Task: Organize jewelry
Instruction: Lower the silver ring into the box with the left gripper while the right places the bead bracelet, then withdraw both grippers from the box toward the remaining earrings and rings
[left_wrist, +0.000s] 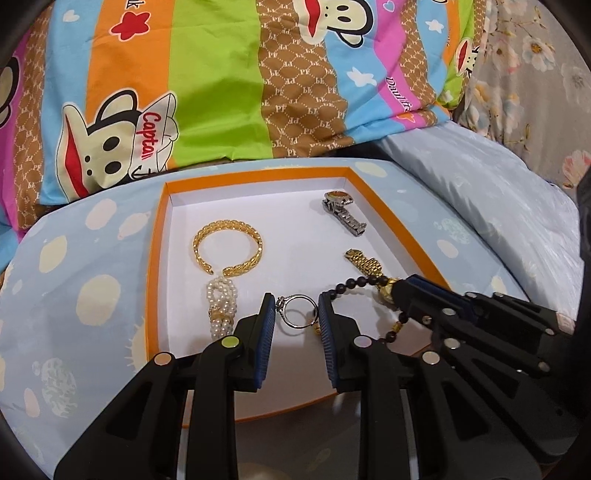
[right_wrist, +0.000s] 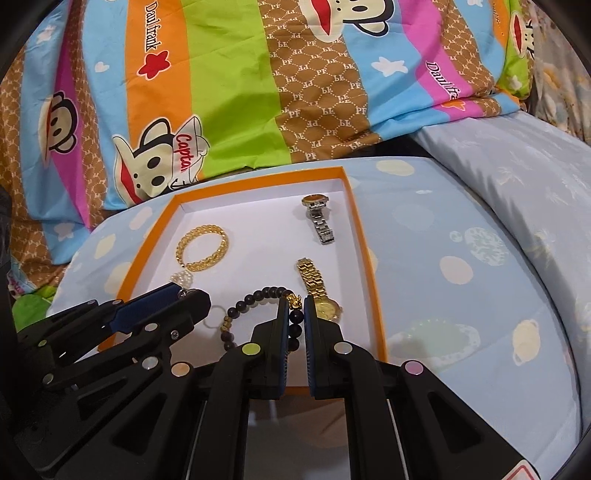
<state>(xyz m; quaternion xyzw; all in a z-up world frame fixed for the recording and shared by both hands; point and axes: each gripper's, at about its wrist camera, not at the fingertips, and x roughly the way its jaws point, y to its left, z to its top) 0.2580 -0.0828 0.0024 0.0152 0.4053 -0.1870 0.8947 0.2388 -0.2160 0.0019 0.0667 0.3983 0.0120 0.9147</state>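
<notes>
Left hand-held gripper (left_wrist: 296, 308) has its jaws apart around a silver ring (left_wrist: 297, 311) lying in the orange-rimmed box (left_wrist: 157, 236); whether the pads touch it, I cannot tell. Right hand-held gripper (right_wrist: 296, 308) is clamped on the dark bead bracelet (right_wrist: 258, 295), just beside the gold watch (right_wrist: 317, 291). Farther back lie a gold bangle (left_wrist: 227, 245), a pearl bracelet (left_wrist: 221, 306) and a silver watch (left_wrist: 341, 212)

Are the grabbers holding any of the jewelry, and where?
The right gripper pinches the dark bead bracelet beside its gold charm. The left gripper brackets the silver ring, but contact is unclear.
</notes>
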